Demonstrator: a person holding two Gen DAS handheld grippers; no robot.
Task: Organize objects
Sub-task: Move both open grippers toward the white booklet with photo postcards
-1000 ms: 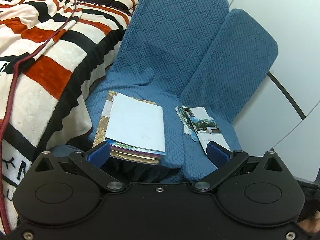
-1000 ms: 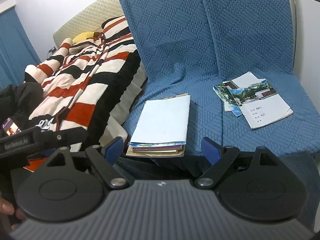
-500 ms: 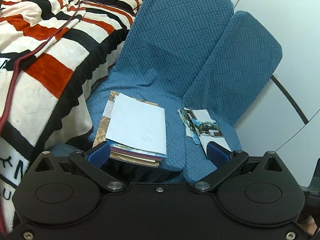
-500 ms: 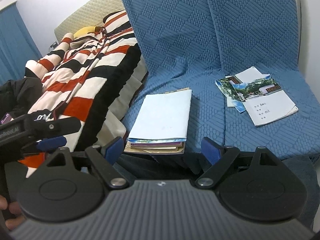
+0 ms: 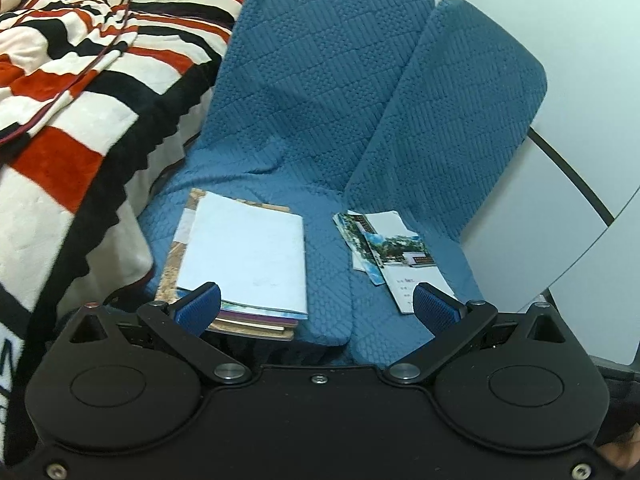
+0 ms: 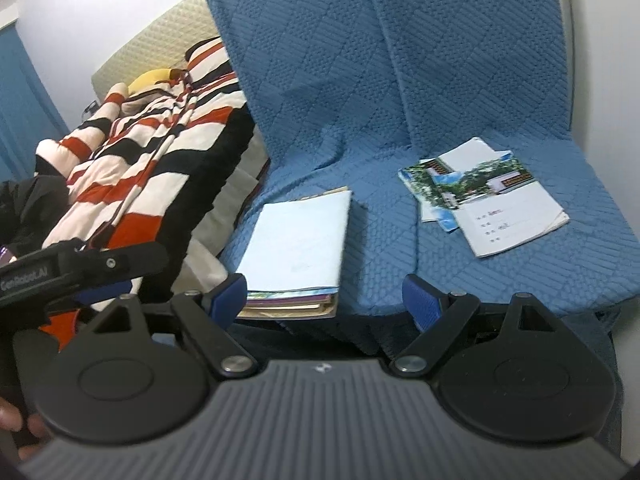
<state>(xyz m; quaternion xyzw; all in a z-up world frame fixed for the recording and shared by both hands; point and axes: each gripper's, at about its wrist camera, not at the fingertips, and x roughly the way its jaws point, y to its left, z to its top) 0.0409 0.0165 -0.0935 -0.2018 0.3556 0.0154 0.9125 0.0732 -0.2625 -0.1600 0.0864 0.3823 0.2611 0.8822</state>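
Observation:
A neat stack of books, topped by a pale blue cover, lies on the left part of the blue-covered seat. To its right lie loose booklets with photo covers and white pages, overlapping askew. My left gripper hovers in front of the seat edge, open, nothing between its blue pads. My right gripper is open too, short of the stack, with empty jaws. The left gripper's black body shows at the left of the right wrist view.
A red, black and white striped blanket is piled left of the seat. The blue quilted cover runs up the chair back. A white wall with a dark curved line stands to the right. A hand shows at lower left.
Both grippers have drifted closer to the seat, so the book stack and booklets look larger. Both stay open and nothing on the seat has moved.

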